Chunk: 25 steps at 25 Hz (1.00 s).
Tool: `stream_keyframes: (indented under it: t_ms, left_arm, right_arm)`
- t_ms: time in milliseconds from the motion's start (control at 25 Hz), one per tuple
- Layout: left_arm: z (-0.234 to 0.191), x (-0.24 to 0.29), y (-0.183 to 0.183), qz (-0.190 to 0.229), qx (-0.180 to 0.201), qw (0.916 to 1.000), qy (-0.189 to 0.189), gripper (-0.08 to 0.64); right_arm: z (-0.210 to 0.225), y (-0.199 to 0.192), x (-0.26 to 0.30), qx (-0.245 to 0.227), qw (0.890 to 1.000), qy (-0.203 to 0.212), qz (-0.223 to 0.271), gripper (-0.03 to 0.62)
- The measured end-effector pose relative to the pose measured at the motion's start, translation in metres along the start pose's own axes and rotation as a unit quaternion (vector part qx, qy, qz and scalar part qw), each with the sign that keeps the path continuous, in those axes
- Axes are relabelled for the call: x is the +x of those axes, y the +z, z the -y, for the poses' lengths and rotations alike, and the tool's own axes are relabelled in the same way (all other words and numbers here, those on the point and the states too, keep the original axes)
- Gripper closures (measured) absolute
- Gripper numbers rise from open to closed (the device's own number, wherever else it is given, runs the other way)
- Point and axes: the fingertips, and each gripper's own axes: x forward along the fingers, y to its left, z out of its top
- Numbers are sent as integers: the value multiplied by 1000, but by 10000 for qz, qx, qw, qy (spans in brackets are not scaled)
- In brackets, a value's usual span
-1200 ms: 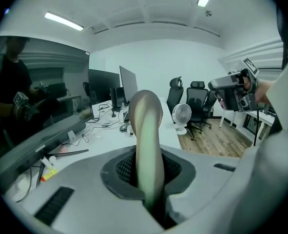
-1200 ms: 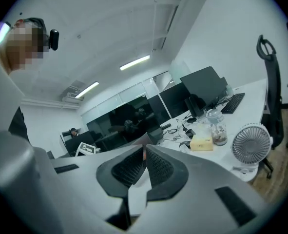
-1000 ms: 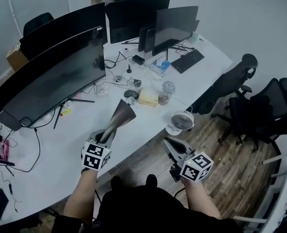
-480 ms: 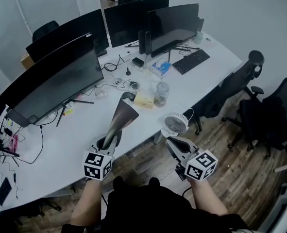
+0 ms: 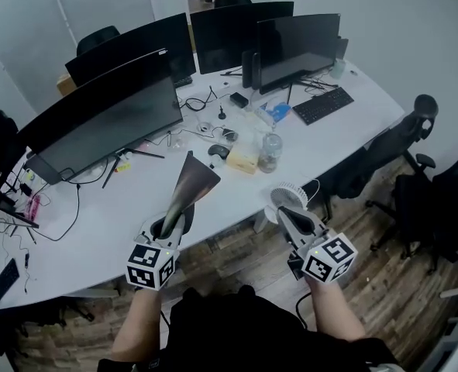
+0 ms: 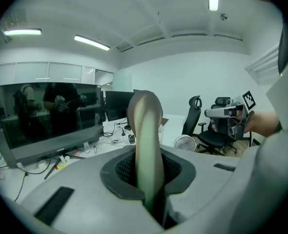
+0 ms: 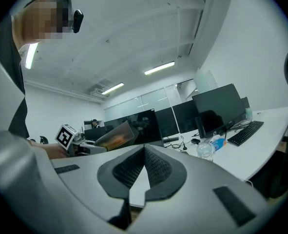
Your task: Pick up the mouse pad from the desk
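Observation:
The mouse pad (image 5: 191,183) is a dark, limp sheet, bent and standing up off the white desk (image 5: 105,223). My left gripper (image 5: 169,225) is shut on its lower edge and holds it in the air over the desk's front edge. In the left gripper view the pad (image 6: 146,130) rises as a pale curled strip from between the pads. My right gripper (image 5: 287,214) hovers off the desk over the wooden floor, shut with nothing in it (image 7: 144,172). From that side the pad (image 7: 115,135) and left gripper (image 7: 80,145) appear at the left.
The desk holds several dark monitors (image 5: 112,126), a small white fan (image 5: 290,196) at its front edge, a water bottle (image 5: 270,152), a yellow box (image 5: 242,160), a mouse (image 5: 218,151), cables and a keyboard (image 5: 321,105). Black office chairs (image 5: 403,142) stand at the right.
Both grippers have drawn back from the desk and risen a little; the left one still carries the mouse pad. More of the desk and room shows now.

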Motion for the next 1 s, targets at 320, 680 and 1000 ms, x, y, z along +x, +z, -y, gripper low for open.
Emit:
stream_keyframes:
  t_ms: [320,680,1000]
  left_arm:
    - [-22,-28,28,409,14,9992,-50,511]
    - [-76,-67,32,511,94,9986,39,511]
    - [-104,-83,46,799,-61,9967,83,511]
  right_arm:
    - [-24,40,17,-493,9983,-162,263,589]
    - [-81,61,66,-749,9964,252,307,589]
    - [-96,65,81,-661,9968,325,323,589]
